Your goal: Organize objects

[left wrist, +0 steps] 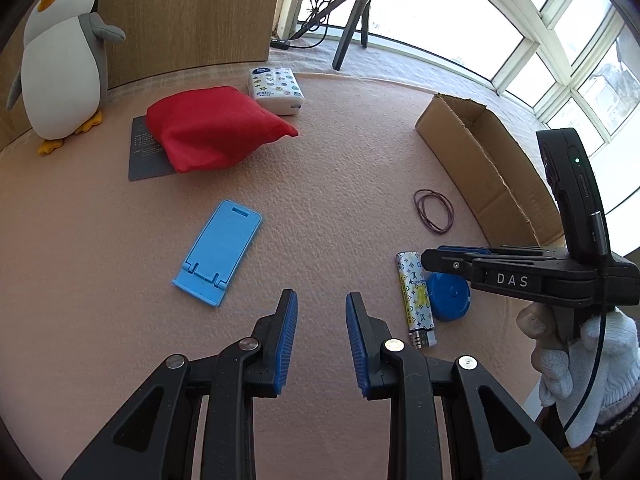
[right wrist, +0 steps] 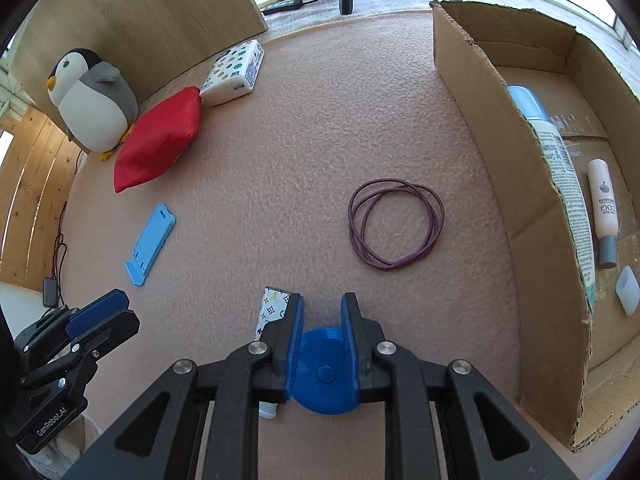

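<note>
We think the step now is to grab the blue round case and carry it to the cardboard box on the right. Our right tongs sit with one blue pad on each side of the case, but we cannot tell if they are squeezing it yet or just sitting around it. To do it well, we should close on the middle of the case, so it does not pop out, because it looks smooth and round. We should lift it straight up first. The patterned lighter lies just beside the case on the left, and we do not want to bump it. The box wall is tall, so we should go up and over it, then set the case down in a bare spot.

The case is dark blue and flat, like a thick coin, with a small round button in the middle. It lies on the pink tabletop, at the near edge, close to us.

Our left tongs are spread wide and hold nothing. They hover over the tabletop, near the light blue phone stand.
</note>
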### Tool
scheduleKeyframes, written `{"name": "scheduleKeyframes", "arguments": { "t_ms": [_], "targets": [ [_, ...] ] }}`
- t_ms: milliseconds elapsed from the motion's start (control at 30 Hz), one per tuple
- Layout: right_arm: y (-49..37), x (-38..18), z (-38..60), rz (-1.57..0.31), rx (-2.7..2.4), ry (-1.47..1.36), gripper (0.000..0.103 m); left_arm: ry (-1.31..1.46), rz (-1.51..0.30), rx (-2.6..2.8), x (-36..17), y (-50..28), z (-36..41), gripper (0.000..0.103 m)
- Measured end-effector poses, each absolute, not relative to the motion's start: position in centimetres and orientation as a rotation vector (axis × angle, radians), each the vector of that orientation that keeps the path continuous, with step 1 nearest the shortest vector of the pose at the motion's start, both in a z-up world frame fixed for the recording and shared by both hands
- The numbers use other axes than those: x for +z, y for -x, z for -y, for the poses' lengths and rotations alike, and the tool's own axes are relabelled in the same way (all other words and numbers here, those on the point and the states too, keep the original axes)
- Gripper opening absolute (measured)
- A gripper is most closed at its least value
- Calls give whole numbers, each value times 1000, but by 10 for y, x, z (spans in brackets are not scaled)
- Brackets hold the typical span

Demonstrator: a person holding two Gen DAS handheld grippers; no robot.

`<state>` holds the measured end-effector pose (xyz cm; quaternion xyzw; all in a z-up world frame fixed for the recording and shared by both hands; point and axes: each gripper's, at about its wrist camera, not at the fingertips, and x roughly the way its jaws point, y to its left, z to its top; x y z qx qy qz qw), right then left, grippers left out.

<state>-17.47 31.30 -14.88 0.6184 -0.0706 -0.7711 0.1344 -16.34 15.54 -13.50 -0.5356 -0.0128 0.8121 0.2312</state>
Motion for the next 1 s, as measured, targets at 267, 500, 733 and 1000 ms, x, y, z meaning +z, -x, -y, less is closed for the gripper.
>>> {"name": "scheduleKeyframes", "arguments": {
  "t_ms": [267,500,733,1000],
  "targets": [
    [148,-149,-318,161,-2157,-1825,18,1476,-38,2168,-145,153,-189,27],
    [141,-126,-344,270,-2219,-1780,23,1496,-108,2108,-159,157,-235,40],
    [164,-102,-361,343,-2289,-1708,35,1535,-210,2107,-171,162,-270,45],
    [192,-109,-359,361,-2281,-1737,35,1546,-263,2172,-177,167,-273,38]
  ]
}}
